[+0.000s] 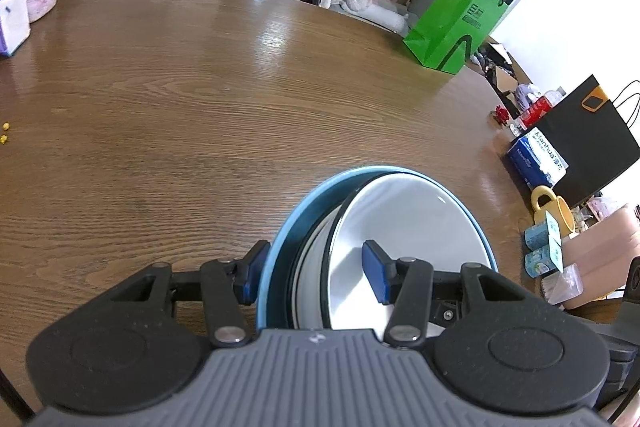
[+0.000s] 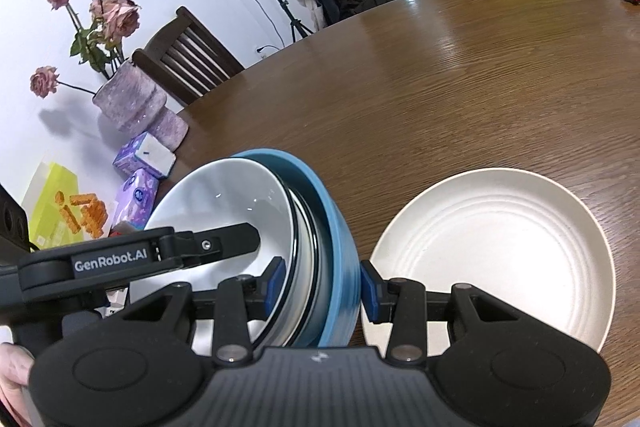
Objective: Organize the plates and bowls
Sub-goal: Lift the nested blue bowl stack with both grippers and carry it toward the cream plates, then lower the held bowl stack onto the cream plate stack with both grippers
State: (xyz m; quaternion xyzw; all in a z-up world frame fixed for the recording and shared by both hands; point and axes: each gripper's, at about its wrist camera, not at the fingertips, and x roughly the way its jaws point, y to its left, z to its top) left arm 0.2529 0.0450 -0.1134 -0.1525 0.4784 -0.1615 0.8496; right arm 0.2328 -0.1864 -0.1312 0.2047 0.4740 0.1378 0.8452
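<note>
A stack of nested bowls, a white bowl inside a blue bowl, is held tilted above the wooden table. My left gripper is shut on one side of the stack's rims. My right gripper is shut on the other side, with the white bowl and the blue bowl between its pads. The left gripper's finger also shows in the right wrist view. A cream ribbed plate lies flat on the table just right of the right gripper.
A green bag, black bag, tissue pack and yellow mug stand along the table's right edge. A pink vase with roses and tissue packs stand at the left. Chairs stand behind the table.
</note>
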